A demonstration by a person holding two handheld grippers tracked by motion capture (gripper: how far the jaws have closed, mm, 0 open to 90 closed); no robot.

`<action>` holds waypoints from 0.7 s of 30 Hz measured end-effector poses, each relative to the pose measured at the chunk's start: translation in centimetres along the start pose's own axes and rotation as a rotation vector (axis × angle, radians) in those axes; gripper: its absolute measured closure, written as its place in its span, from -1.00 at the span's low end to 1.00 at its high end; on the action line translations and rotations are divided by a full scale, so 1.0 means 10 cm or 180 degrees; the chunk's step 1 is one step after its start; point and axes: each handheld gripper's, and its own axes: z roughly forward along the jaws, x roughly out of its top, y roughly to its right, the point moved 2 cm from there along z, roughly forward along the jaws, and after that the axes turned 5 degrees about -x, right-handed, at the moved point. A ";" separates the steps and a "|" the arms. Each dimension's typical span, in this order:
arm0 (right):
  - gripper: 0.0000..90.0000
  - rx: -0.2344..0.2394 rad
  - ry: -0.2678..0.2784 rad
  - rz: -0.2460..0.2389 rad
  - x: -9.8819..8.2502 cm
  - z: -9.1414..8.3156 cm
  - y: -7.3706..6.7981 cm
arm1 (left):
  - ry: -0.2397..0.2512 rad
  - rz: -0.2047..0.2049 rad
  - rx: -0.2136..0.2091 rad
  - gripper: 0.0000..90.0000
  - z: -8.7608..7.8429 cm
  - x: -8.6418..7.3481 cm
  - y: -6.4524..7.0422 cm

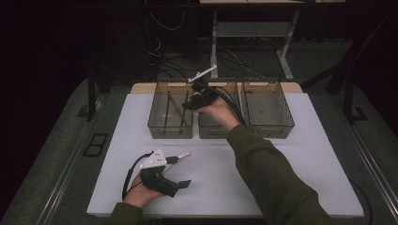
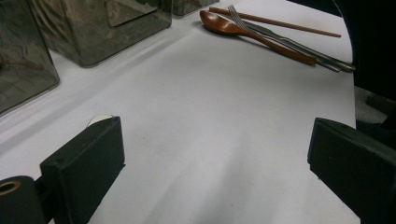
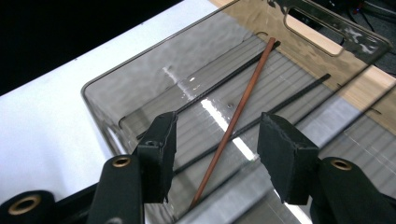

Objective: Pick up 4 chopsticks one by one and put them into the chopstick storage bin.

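My right gripper (image 3: 217,149) hangs open over the left smoky bin (image 3: 116,93), nothing between its jaws. Below it, a brown chopstick (image 3: 238,112) lies slanted on the bin's floor beside two black chopsticks (image 3: 224,81). From above, the right gripper (image 1: 191,103) is over the left bin (image 1: 171,130), near its right wall. My left gripper (image 1: 186,168) rests low at the front left of the white mat (image 1: 291,159), jaws wide apart and empty. In the left gripper view (image 2: 215,154), a brown wooden spoon (image 2: 243,31), a metal fork (image 2: 289,44) and another brown chopstick (image 2: 275,22) lie together on the mat.
A middle bin (image 1: 213,132) and a right bin (image 1: 270,130) stand in a row with the left one at the back of the mat. A person's sleeved right arm (image 1: 267,173) crosses the mat's centre. Cables and table legs lie on the dark floor behind.
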 end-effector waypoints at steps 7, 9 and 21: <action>-0.03 0.0030 0.0026 0.0006 -0.18 -0.23 0.09 | -0.0024 0.0007 0.0017 -0.94 0.00 0.00 -0.01; -0.04 0.0044 0.0044 0.0015 -0.24 -0.29 0.12 | -0.0023 -0.0002 0.0020 -0.94 0.00 0.00 -0.01; -0.16 0.0099 0.0084 -0.0060 -0.60 -0.68 0.20 | -0.0022 -0.0044 0.0027 -0.97 0.01 0.00 0.00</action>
